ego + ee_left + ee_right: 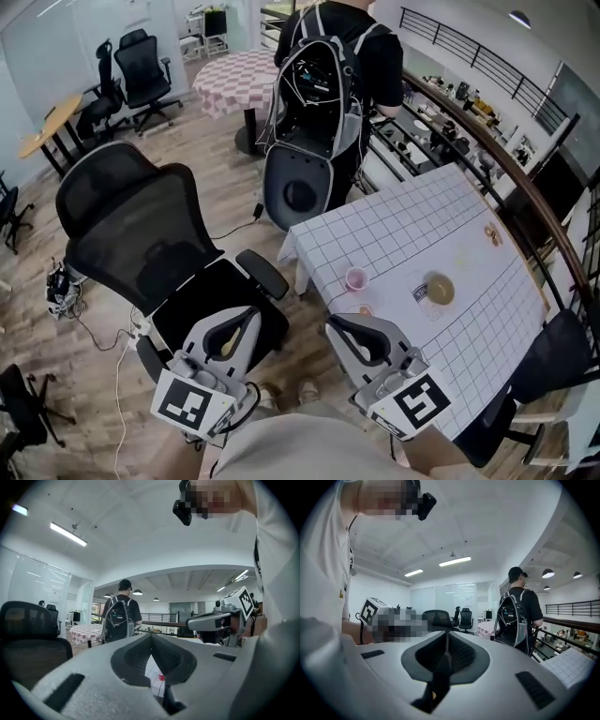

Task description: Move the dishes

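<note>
On the table with the white grid cloth (412,225), a pink cup (356,278) stands near the front left corner; it also shows low between the jaws in the left gripper view (161,677). Right of the cup, a tan bowl (439,290) sits on a clear dish. My left gripper (249,316) (151,636) hangs over the black chair seat, left of the table, shut and empty. Just short of the table's near corner, my right gripper (334,322) (447,633) is also shut and empty. Neither touches a dish.
A black mesh office chair (141,234) stands close on the left. A person with a black backpack (323,84) stands at the table's far corner. A small orange item (365,310) lies by the near edge. A railing (525,178) runs along the right.
</note>
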The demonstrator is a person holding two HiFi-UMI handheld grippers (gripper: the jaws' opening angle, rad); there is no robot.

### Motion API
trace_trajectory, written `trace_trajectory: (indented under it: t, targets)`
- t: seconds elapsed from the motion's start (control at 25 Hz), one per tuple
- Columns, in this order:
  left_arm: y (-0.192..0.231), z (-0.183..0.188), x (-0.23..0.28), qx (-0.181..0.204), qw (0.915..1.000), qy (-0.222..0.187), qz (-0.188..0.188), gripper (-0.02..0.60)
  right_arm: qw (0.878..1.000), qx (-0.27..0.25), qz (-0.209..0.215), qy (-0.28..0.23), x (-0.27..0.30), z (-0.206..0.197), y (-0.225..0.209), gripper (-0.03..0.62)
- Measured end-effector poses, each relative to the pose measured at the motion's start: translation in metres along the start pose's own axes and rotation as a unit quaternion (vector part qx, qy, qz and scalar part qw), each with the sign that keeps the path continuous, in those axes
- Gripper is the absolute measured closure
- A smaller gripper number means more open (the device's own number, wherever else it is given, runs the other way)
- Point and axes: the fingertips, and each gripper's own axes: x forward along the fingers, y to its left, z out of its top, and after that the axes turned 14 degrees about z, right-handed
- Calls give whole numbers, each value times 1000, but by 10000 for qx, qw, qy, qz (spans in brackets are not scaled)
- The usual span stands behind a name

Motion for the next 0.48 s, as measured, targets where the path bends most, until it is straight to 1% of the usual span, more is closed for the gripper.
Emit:
trace_trajectory:
  t: [0.12, 0.24, 0.36, 0.48]
  targets:
    - [31, -14, -6, 23, 9992, 146, 379, 568, 9991, -112, 209, 351, 26, -13, 2, 565]
    - [63, -33, -17, -25, 9960, 353, 814, 568, 9967, -111, 505, 630, 57, -27, 6, 563]
    - [87, -55, -31, -126, 9902, 614, 1247, 568, 9933, -103, 798, 824, 86, -39, 9, 563]
    - [110, -80, -42, -227, 9834, 850, 1586, 568, 9890, 116, 1088, 995, 118, -55, 15, 562]
